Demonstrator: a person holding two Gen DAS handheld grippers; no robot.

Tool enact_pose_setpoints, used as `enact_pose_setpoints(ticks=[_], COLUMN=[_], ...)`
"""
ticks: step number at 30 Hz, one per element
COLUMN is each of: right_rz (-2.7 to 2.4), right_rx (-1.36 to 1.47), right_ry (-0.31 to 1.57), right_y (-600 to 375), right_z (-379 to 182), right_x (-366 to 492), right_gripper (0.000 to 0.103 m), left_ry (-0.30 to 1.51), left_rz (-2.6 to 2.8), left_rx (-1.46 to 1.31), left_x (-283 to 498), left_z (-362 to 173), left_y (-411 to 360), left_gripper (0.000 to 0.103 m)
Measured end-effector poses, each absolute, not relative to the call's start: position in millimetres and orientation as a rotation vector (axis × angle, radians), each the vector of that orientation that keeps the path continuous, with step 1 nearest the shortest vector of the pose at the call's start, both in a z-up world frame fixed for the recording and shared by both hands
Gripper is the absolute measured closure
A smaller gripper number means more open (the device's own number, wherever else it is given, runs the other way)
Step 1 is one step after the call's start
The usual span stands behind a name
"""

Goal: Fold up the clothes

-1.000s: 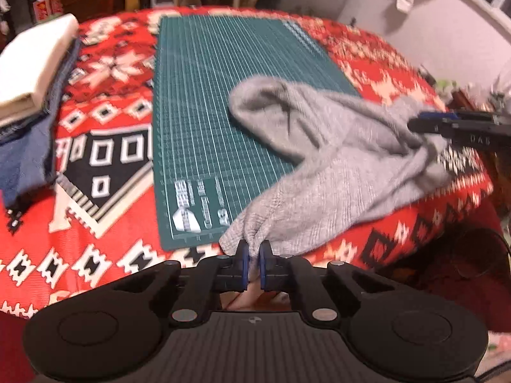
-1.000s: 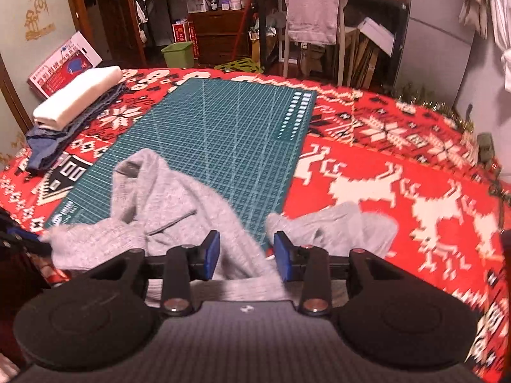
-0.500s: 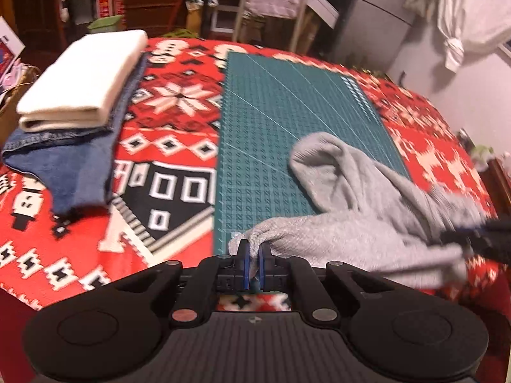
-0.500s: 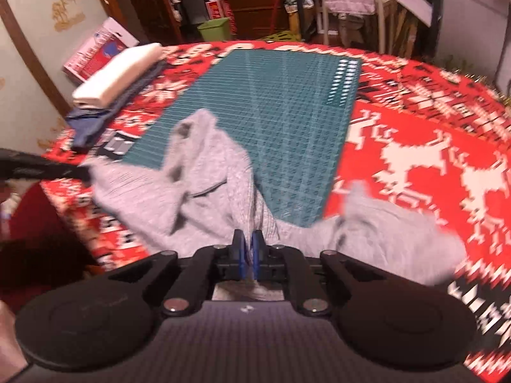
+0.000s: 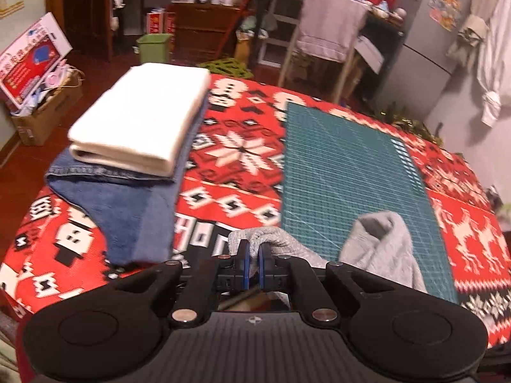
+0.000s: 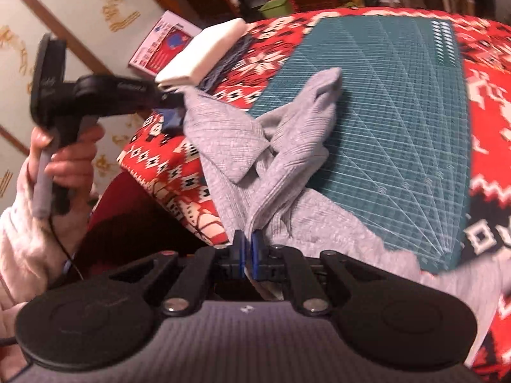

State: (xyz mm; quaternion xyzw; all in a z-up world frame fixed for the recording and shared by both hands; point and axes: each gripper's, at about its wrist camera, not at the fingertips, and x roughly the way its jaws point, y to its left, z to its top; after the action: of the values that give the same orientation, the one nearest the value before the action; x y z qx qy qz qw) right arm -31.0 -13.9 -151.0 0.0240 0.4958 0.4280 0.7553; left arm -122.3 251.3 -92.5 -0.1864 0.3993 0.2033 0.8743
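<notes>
Left gripper (image 5: pixel 252 263) and right gripper (image 6: pixel 248 253) both clamped on sweater (image 6: pixel 287 146), lifted off mat (image 6: pixel 399 111), partly crumpled between them.

A red patterned blanket (image 5: pixel 242 172) covers the table. On it lies a green cutting mat (image 5: pixel 348 172). Left of the mat, on the blanket, blue jeans (image 5: pixel 127 204) lie with a folded white cloth (image 5: pixel 140 118) stacked on top. Beyond the mat stands a chair (image 5: pixel 322 41) draped with a pinkish towel (image 5: pixel 329 28). Far left of the mat, on the floor, a cardboard box (image 5: pixel 44 108) sits below a red-and-white carton (image 5: pixel 28 63); a green bin (image 5: pixel 153 48) stands farther back.
</notes>
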Motion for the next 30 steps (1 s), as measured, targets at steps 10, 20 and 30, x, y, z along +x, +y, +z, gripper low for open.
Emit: enact_pose_setpoints(ticks=[10,20,30], right_rz=[0.808,0.865,0.883], right_rx=[-0.002,-0.058,0.003], right_ry=[0.937,0.834,1.068], right_y=[-32,33,46], right_z=[-114,-122,-181], right_x=[21,90,108], right_gripper=[0.082,0.095,0.095], left_ry=[0.865,0.881,0.917], left_rz=[0.438,0.426,0.412], left_rx=[-0.418,-0.429,-0.452], left_x=[-126,-127,-132], left_z=[-106,-111,-120], left_y=[260,265,270], left_gripper=[0.098,0.098,0.098])
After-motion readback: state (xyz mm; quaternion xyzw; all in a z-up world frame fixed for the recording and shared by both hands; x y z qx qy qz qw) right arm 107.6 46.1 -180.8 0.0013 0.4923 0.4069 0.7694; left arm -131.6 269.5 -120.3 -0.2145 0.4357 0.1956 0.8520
